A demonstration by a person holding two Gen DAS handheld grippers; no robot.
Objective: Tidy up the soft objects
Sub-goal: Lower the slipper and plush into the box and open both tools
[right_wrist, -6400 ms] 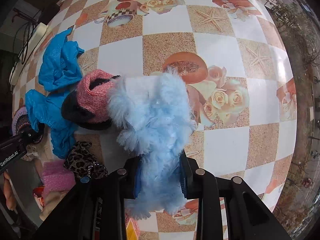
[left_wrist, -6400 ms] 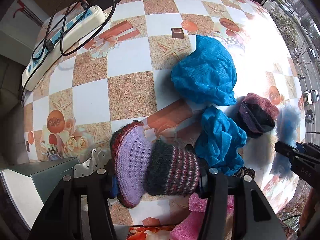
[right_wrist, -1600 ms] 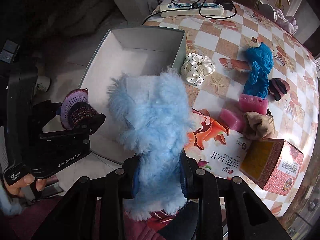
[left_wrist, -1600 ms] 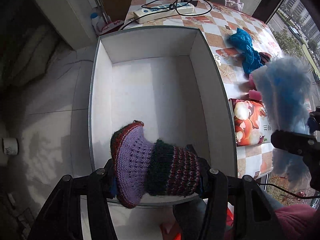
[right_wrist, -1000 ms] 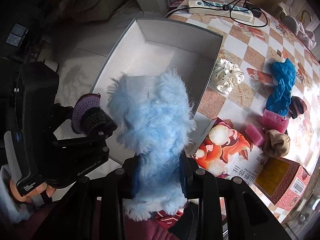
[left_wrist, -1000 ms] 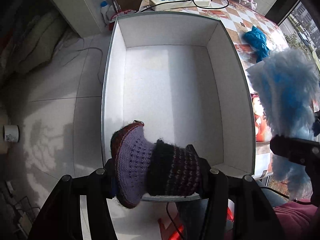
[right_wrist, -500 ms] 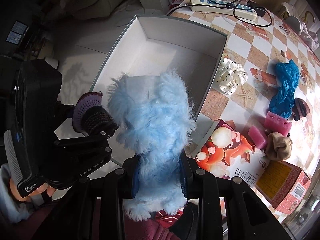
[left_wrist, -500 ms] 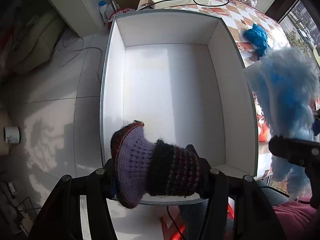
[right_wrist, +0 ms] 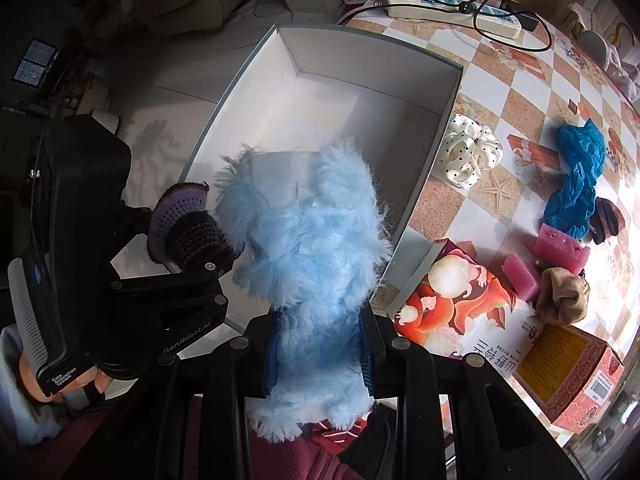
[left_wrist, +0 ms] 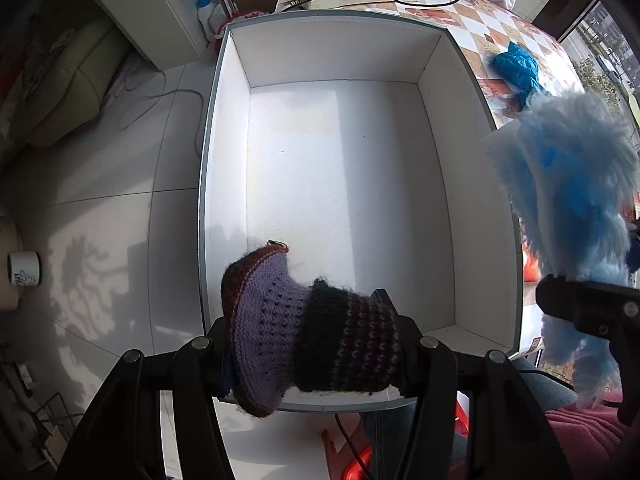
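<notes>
My left gripper (left_wrist: pixel 316 340) is shut on a purple and dark striped knitted sock (left_wrist: pixel 304 336) and holds it over the near end of an empty white box (left_wrist: pixel 224 128). My right gripper (right_wrist: pixel 318 344) is shut on a fluffy light blue item (right_wrist: pixel 308 240) and holds it above the box's (right_wrist: pixel 444 128) near right rim. The fluffy item also shows at the right of the left wrist view (left_wrist: pixel 572 184). The knitted sock shows in the right wrist view (right_wrist: pixel 184 224), left of the fluffy item.
On the checkered table (right_wrist: pixel 520 92) lie a white dotted scrunchie (right_wrist: pixel 470 152), blue cloth (right_wrist: pixel 576 176), pink sponges (right_wrist: pixel 562 248), a tan sock (right_wrist: pixel 562 296), a printed carton (right_wrist: pixel 460 304), a red box (right_wrist: pixel 572 364) and a power strip (right_wrist: pixel 452 6). Tiled floor (left_wrist: pixel 100 200) lies left of the box.
Both grippers have carried their items from the table to over the box. In the last second they have shifted only slightly further over it.
</notes>
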